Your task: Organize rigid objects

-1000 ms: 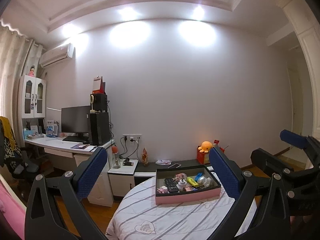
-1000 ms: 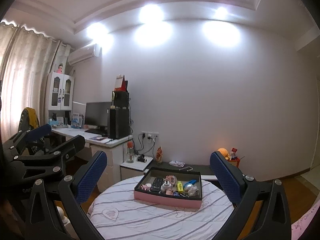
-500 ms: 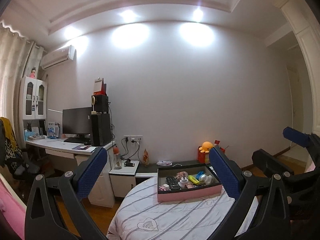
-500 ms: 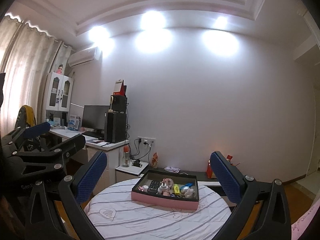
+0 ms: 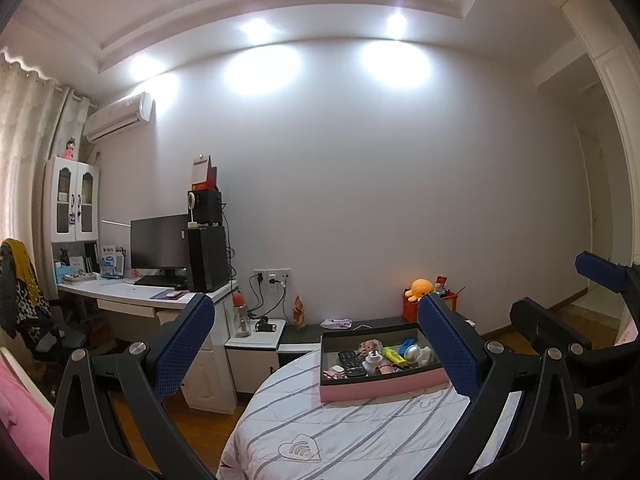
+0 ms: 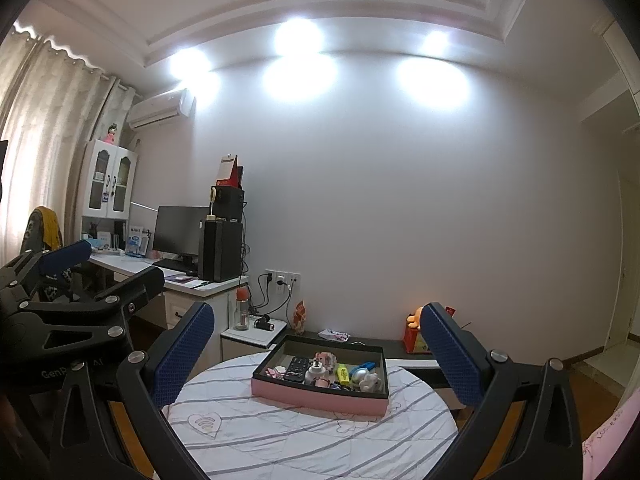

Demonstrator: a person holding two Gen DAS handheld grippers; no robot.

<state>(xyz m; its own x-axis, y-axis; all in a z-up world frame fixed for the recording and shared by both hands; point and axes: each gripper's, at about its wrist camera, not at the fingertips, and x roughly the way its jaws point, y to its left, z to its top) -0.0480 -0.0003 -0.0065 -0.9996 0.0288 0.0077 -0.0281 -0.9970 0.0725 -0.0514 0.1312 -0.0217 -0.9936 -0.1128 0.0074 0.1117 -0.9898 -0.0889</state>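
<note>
Backing away from the box (image 6: 320, 392), now smaller; items inside already. Both grippers (image 5: 316, 348) (image 6: 318, 352) wide open, empty.

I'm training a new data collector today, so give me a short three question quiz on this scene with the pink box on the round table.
1. True or false: the left hand-held gripper is shut on an item.
2. Where is the black remote control? A) on the striped tablecloth B) inside the pink box C) on the desk
3. Fill in: the pink box rests on a round table covered with a ____ cloth.

Key
1. False: both it and the right hand-held gripper are open and empty.
2. B
3. Striped
</note>
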